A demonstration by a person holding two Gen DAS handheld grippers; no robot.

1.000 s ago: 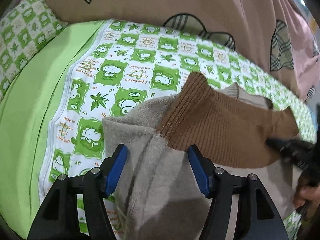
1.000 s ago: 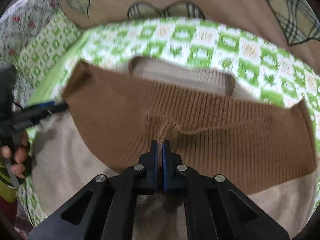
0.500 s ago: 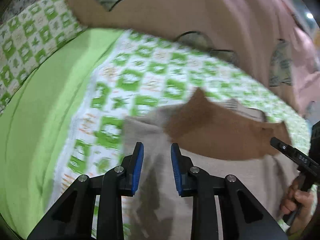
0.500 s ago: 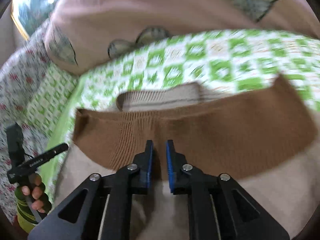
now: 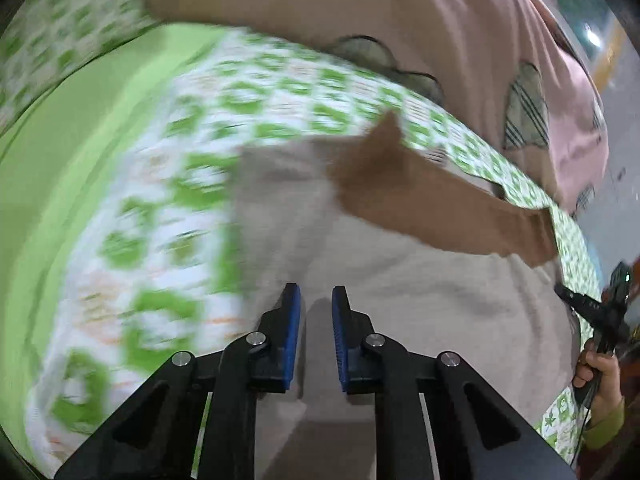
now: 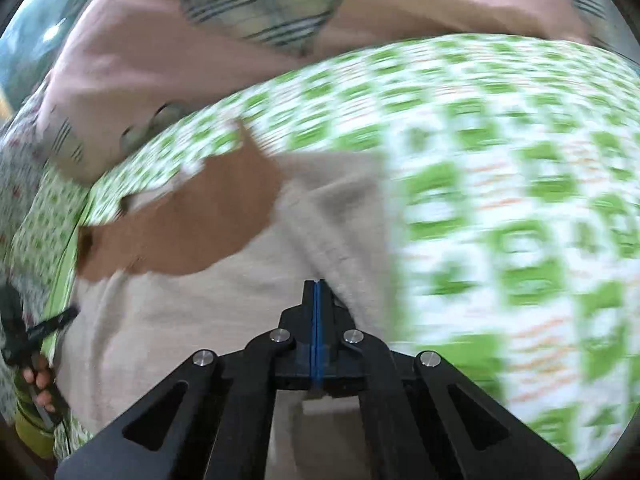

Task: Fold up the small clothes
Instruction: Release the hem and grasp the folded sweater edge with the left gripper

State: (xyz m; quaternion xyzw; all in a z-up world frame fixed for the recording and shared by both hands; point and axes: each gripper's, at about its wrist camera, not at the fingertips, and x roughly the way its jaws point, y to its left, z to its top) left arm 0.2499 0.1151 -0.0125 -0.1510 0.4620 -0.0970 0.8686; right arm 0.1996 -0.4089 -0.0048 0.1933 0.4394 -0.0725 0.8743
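Observation:
A beige fleece garment [image 5: 400,300] with a brown ribbed band [image 5: 432,208] lies spread on the bed. My left gripper [image 5: 316,292] hovers over the beige part near its left edge. Its jaws are closing, a narrow gap is left, and no cloth is pinched between the pads. In the right wrist view the garment [image 6: 180,320] and brown band [image 6: 192,224] sit left of centre. My right gripper [image 6: 316,282] is shut, pads together, its tip at a raised fold by the garment's right edge. Each wrist view shows the other gripper in a hand: the right one [image 5: 592,312], the left one [image 6: 40,328].
The green-and-white printed sheet [image 5: 160,240] covers the bed and fills the right of the right wrist view [image 6: 500,200]. A plain green strip [image 5: 80,140] runs along the left. A pinkish quilt with plaid hearts [image 5: 400,20] is piled at the back.
My left jaws went from wide to nearly together and slid onto the lower beige part. My right gripper let go of the brown band, swung right to the garment's edge and shut again.

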